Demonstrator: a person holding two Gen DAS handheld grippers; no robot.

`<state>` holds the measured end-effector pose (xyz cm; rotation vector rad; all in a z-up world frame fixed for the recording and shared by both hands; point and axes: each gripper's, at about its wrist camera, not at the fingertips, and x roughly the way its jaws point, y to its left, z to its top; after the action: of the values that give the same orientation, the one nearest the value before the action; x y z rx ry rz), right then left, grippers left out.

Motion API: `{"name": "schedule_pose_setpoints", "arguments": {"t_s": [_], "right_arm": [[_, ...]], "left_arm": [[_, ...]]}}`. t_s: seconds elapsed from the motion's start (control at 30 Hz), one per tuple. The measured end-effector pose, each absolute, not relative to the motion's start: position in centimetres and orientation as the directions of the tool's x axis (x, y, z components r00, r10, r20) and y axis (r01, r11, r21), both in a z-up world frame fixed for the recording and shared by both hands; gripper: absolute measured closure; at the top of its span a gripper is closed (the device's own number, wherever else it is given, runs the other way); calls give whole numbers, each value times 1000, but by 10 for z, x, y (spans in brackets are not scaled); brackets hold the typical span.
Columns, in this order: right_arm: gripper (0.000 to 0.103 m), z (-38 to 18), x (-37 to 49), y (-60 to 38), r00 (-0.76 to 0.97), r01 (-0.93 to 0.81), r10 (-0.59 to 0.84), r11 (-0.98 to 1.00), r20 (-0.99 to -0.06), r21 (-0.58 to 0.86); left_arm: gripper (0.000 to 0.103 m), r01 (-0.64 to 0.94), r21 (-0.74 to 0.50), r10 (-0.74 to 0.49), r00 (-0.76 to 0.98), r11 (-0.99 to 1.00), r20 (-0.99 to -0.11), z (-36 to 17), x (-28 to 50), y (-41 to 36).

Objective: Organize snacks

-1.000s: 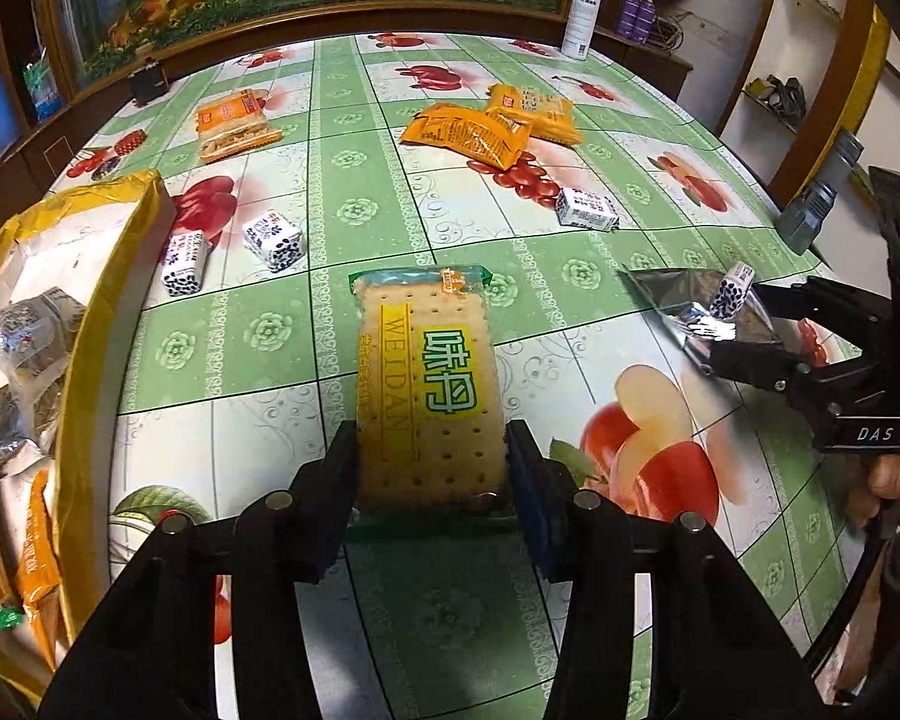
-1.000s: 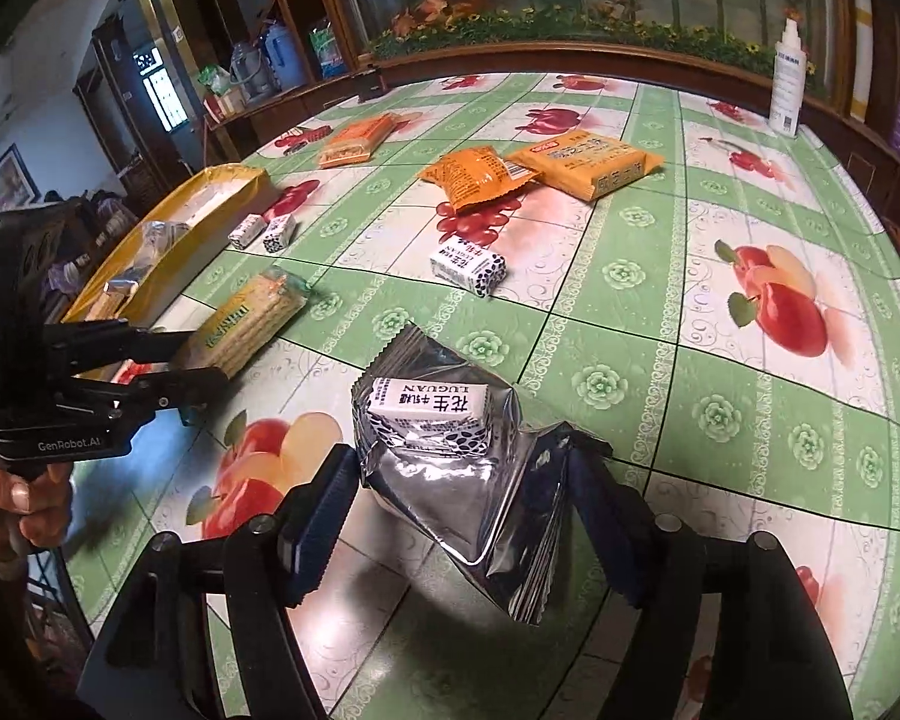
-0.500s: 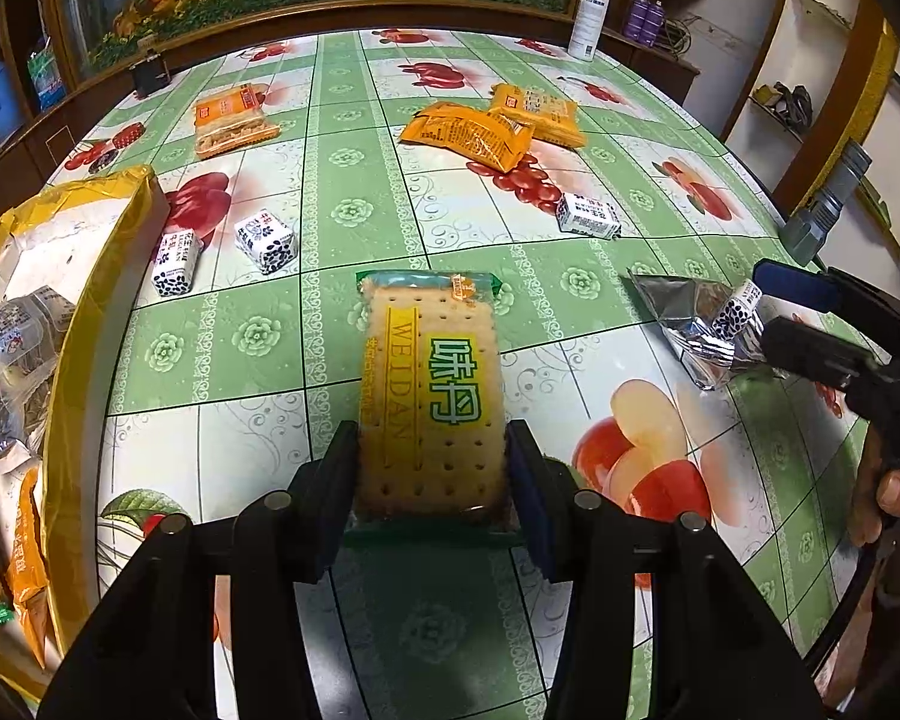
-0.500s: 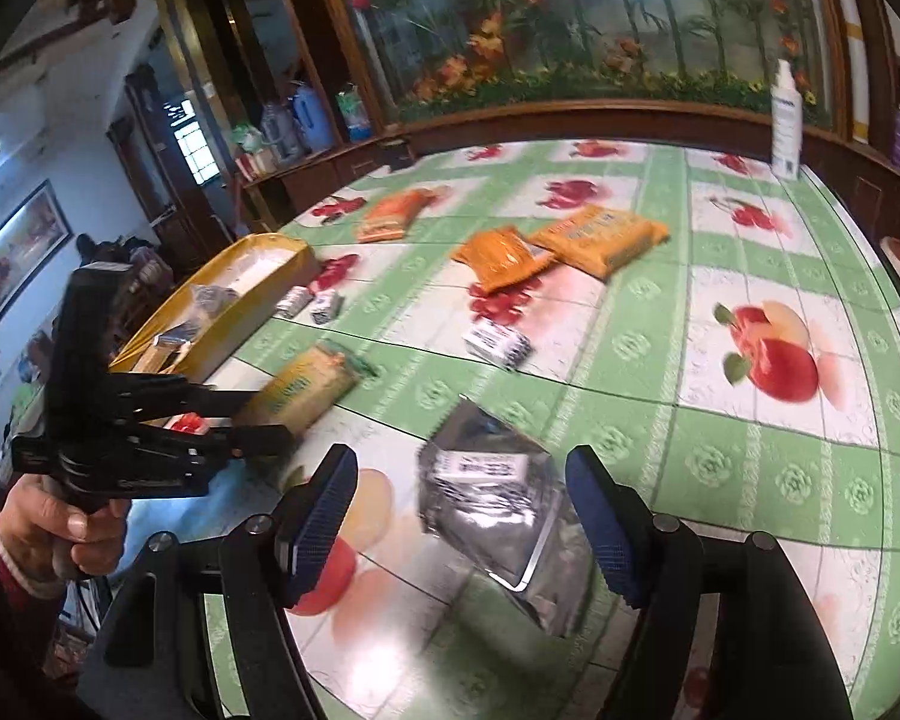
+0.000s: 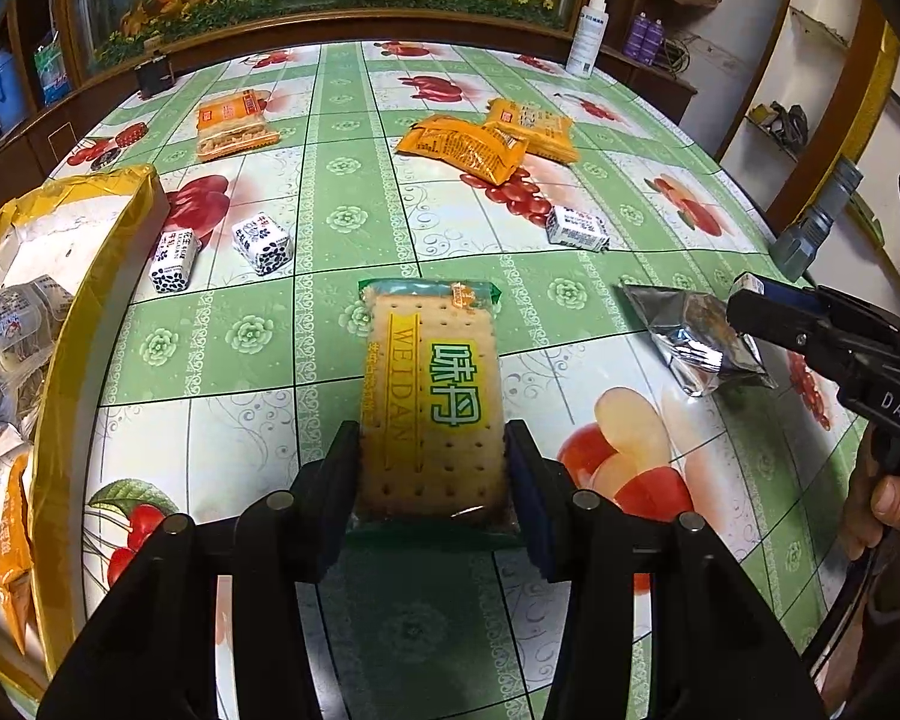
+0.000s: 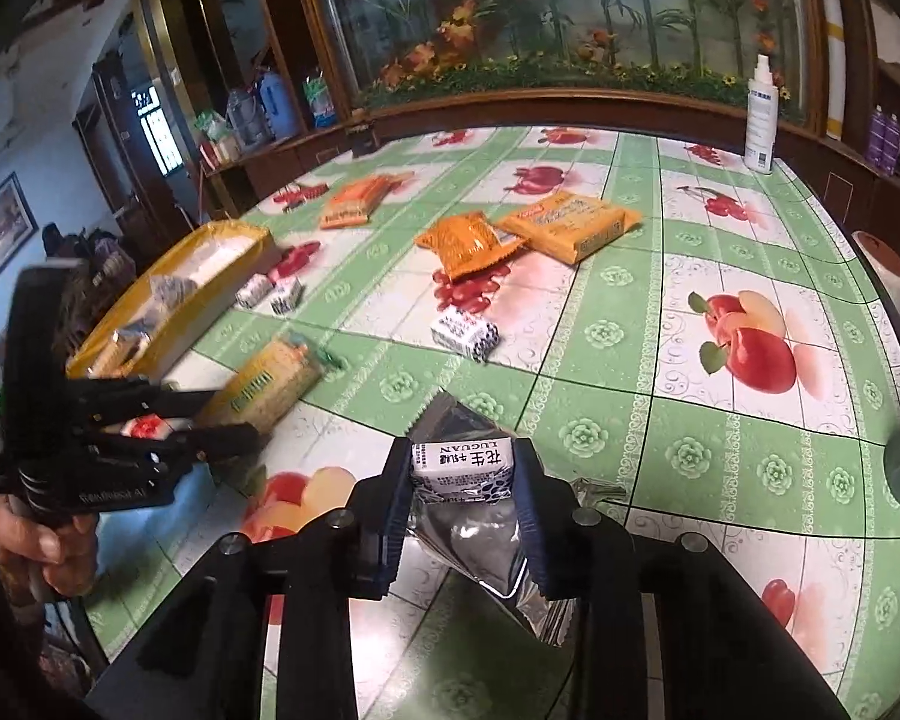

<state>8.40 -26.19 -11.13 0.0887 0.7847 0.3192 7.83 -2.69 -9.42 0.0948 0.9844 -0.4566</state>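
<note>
My left gripper (image 5: 432, 468) is shut on a yellow biscuit packet (image 5: 432, 396) that lies flat on the table; the packet also shows in the right wrist view (image 6: 267, 390). My right gripper (image 6: 463, 480) is shut on a small white candy pack (image 6: 463, 471) that rests on a silver foil bag (image 6: 480, 546). In the left wrist view the foil bag (image 5: 690, 336) lies at the right with the right gripper's fingers (image 5: 768, 315) over it. A yellow box (image 5: 72, 312) at the left holds several snacks.
Two small white packs (image 5: 177, 261) lie by the box, another (image 5: 576, 228) farther right. Orange snack bags (image 5: 468, 147) and a biscuit pack (image 5: 234, 126) lie at the back. A spray bottle (image 5: 588, 36) stands at the far edge.
My right gripper has come down and closed on the white candy pack on the foil bag. My left gripper still holds the biscuit packet in about the same place.
</note>
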Motion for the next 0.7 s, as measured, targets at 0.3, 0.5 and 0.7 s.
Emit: {"name": "schedule_pose_setpoints", "arguments": {"t_s": [0.3, 0.5, 0.7], "right_arm": [[70, -89, 67, -248, 686, -286, 359, 933, -633, 219], [70, -90, 58, -233, 671, -319, 392, 919, -629, 232], [70, -90, 52, -220, 658, -346, 421, 906, -625, 246]], "left_arm": [[58, 382, -141, -344, 538, 913, -770, -68, 63, -10], [58, 376, -143, -346, 554, 915, -757, -62, 49, -2], [58, 328, -106, -297, 612, 939, -733, -50, 35, 12]]}}
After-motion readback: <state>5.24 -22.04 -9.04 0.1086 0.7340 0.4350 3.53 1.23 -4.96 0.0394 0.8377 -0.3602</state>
